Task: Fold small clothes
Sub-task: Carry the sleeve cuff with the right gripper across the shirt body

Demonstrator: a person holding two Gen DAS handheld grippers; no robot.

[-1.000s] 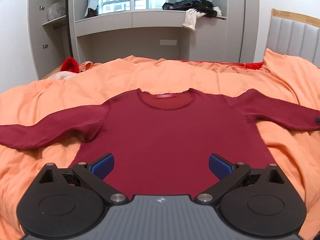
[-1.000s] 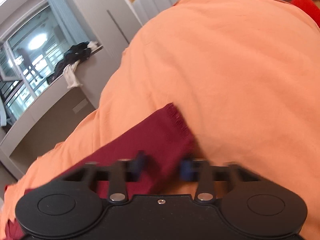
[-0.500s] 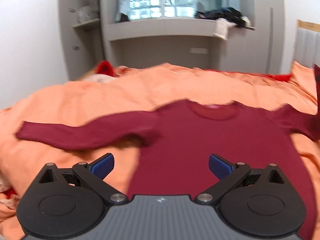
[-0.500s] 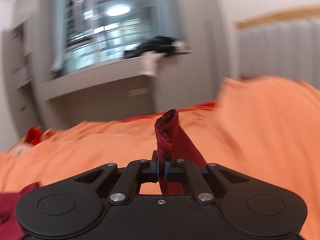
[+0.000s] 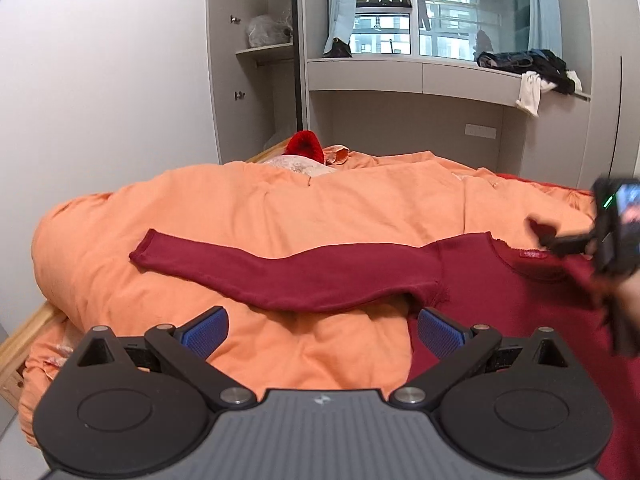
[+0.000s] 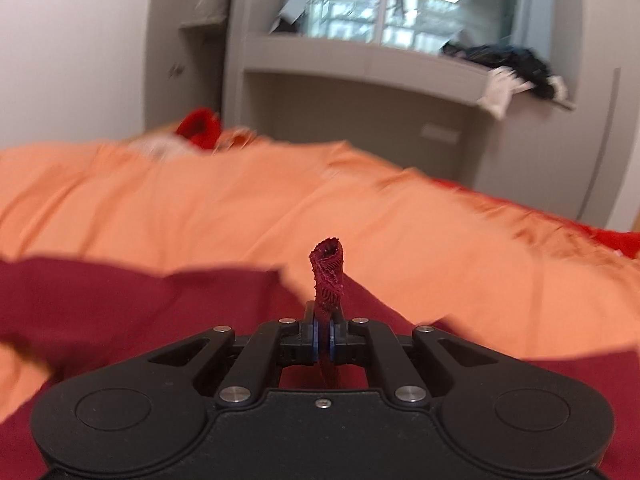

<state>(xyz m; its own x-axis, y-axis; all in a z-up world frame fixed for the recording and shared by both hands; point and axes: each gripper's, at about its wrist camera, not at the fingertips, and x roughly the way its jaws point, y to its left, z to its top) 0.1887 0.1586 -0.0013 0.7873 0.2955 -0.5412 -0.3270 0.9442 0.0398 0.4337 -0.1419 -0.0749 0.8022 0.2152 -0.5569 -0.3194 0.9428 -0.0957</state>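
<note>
A dark red long-sleeved top [image 5: 500, 280] lies flat on the orange bedcover [image 5: 280, 208]. Its left sleeve [image 5: 280, 268] stretches out to the left. My left gripper [image 5: 322, 334] is open and empty, hovering over the bedcover just below that sleeve's armpit. My right gripper [image 6: 323, 338] is shut on the cuff of the right sleeve [image 6: 328, 272], which sticks up between the pads, held over the top's body [image 6: 140, 304]. The right gripper also shows at the right edge of the left wrist view [image 5: 560, 242], above the neckline.
A red item [image 5: 306, 145] and pale cloth lie at the far end of the bed. Grey wardrobe shelves and a window ledge with dark clothes [image 5: 528, 66] stand behind. The bed's wooden edge [image 5: 24, 328] is at lower left.
The right gripper closed on the right sleeve cuff, lifted it and carried it left over the top's body. The left gripper swung left, toward the left sleeve.
</note>
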